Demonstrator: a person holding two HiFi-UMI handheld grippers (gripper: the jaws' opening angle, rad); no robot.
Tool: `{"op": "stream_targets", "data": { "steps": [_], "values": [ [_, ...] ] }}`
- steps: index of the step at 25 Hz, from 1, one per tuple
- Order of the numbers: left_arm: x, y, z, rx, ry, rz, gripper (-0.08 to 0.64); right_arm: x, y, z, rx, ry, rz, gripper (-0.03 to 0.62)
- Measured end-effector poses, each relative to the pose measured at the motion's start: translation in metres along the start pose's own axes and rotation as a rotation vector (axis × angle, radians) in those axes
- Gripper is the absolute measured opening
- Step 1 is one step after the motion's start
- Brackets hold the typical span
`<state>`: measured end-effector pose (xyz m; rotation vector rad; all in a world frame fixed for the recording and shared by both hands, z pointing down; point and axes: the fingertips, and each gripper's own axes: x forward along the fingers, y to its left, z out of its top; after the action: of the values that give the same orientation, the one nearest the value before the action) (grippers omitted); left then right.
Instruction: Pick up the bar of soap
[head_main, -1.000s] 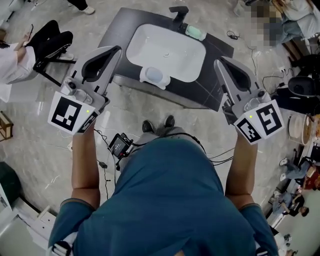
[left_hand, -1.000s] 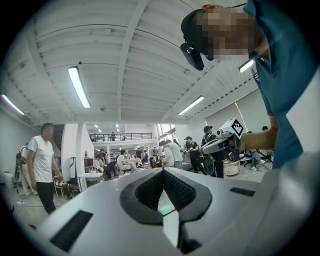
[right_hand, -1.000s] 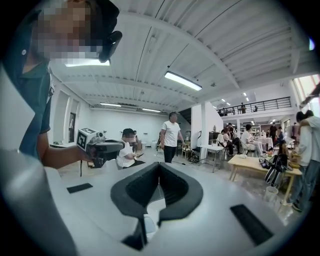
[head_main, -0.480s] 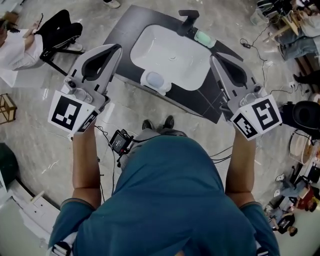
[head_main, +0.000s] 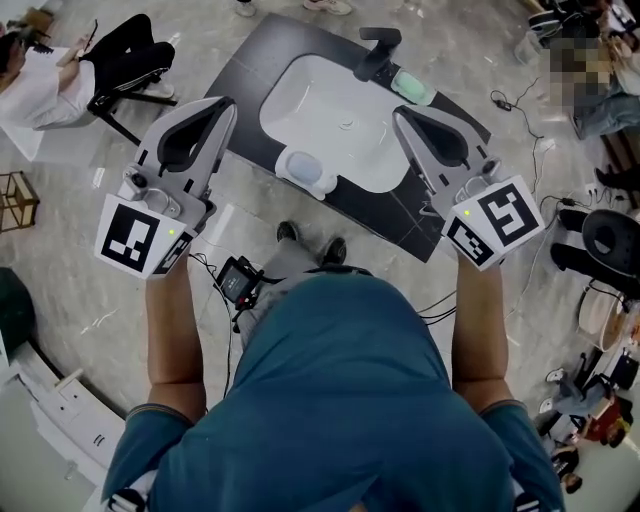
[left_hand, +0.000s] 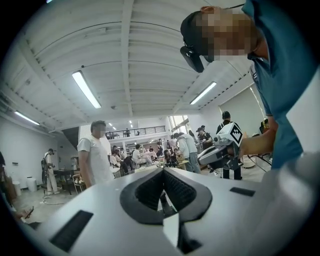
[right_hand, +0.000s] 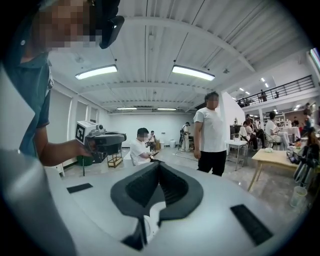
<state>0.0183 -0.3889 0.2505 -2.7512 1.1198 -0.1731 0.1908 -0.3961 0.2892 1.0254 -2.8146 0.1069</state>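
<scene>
In the head view a dark counter (head_main: 250, 60) carries a white sink (head_main: 340, 120) on the floor below me. A pale green bar of soap (head_main: 413, 87) lies on the counter beside the black faucet (head_main: 375, 50). A white soap dish (head_main: 305, 170) holding a pale blue oval sits at the sink's near rim. My left gripper (head_main: 225, 103) is raised left of the sink, jaws together and empty. My right gripper (head_main: 400, 113) is raised over the sink's right edge, shut with nothing in it. Both gripper views face the room, and no soap shows in them.
A seated person in white (head_main: 40, 85) and a black chair (head_main: 125, 75) are at the far left. Cables and a small black device (head_main: 240, 285) lie on the floor by my feet. In the gripper views, people stand nearby: one (left_hand: 96, 160) on the left, another (right_hand: 212, 135) on the right.
My right gripper has swung inward to the left, now above the sink's right edge. The left gripper has barely moved. Both stay shut.
</scene>
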Motion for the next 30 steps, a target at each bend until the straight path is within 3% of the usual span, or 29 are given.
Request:
{"op": "stream_targets", "data": {
  "steps": [14,30],
  "values": [
    [-0.014,0.041,-0.024,-0.055,-0.001,-0.007,0.003,0.060,0.018,-0.030,0.022,0.092,0.033,0.015],
    [-0.034,0.065,-0.050,-0.092,0.022,-0.002,0.003,0.119,0.038,-0.100,0.089,0.203,0.106,0.017]
  ]
}}
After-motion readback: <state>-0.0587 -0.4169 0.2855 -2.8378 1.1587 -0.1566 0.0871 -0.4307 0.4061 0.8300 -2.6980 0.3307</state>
